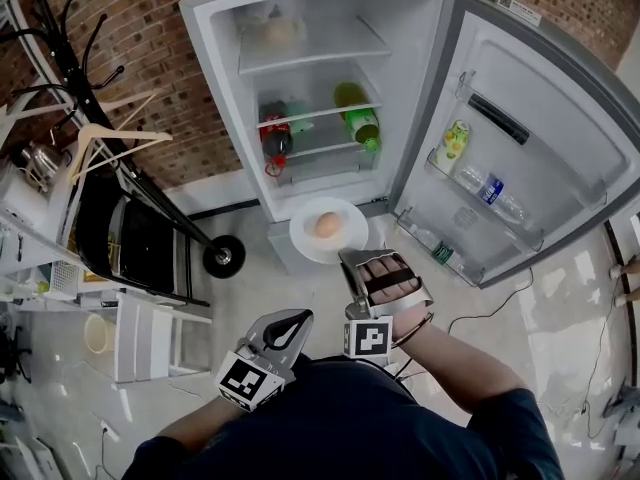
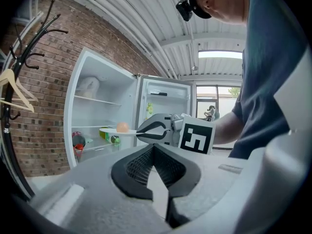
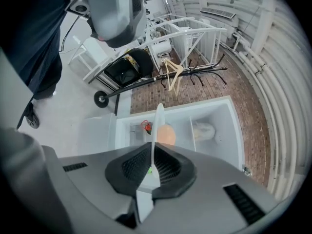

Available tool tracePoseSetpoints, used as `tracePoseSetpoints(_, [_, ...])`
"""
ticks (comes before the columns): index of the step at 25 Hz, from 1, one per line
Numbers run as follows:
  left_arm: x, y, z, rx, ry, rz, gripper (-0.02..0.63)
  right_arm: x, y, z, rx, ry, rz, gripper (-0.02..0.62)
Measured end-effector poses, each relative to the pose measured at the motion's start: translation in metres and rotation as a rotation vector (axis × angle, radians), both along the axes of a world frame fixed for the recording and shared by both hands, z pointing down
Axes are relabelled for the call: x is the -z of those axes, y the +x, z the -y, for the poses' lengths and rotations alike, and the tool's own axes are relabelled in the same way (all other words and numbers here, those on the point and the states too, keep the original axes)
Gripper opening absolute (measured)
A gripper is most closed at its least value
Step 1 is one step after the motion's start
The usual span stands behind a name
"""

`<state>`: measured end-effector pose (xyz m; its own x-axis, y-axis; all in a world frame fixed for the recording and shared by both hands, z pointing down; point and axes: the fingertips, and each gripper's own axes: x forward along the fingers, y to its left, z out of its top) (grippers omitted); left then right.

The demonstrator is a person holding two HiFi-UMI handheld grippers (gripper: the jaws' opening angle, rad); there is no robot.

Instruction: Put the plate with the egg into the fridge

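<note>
A white plate [image 1: 306, 240] with a brown egg [image 1: 327, 225] on it hangs level in front of the open fridge [image 1: 310, 28], low by its bottom shelf. My right gripper [image 1: 352, 257] is shut on the plate's near rim. In the right gripper view the plate [image 3: 157, 121] shows edge-on between the jaws, with the egg [image 3: 165, 134] beyond. My left gripper [image 1: 297, 318] hangs lower, close to the person's body, shut with nothing in it. From the left gripper [image 2: 153, 148] view I see the right gripper [image 2: 146, 130] holding out the plate [image 2: 108, 130] and egg [image 2: 122, 126].
The fridge shelves hold a green bottle [image 1: 358, 118] and a red-capped bottle [image 1: 275, 140]; the top shelf holds a pale bag [image 1: 280, 30]. The open door [image 1: 520, 138] stands at right with bottles in its racks. A coat rack with hangers [image 1: 95, 138] and a black wheeled cart [image 1: 135, 233] stand at left.
</note>
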<state>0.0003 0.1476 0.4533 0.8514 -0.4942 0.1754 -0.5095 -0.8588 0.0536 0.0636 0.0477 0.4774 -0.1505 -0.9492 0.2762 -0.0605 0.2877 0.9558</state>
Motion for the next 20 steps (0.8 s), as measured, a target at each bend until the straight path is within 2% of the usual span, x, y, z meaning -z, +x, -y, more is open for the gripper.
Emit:
tracePoseSetpoints(5, [-0.002,0.008,0.009,0.014,-0.009,-0.007,0.002,-0.002,0.003,0.015,0.015,-0.009,0.001,0.020])
tracePoseSetpoints(10, [-0.007,0.013,0.035,-0.008,-0.017,-0.016,0.002,-0.002,0.005,0.043,0.007,-0.005,-0.009,0.020])
tracePoseSetpoints(20, [0.001,0.000,0.133,-0.082,0.009,-0.031,0.002,0.002,0.004,0.136,-0.059,0.005,-0.036,0.021])
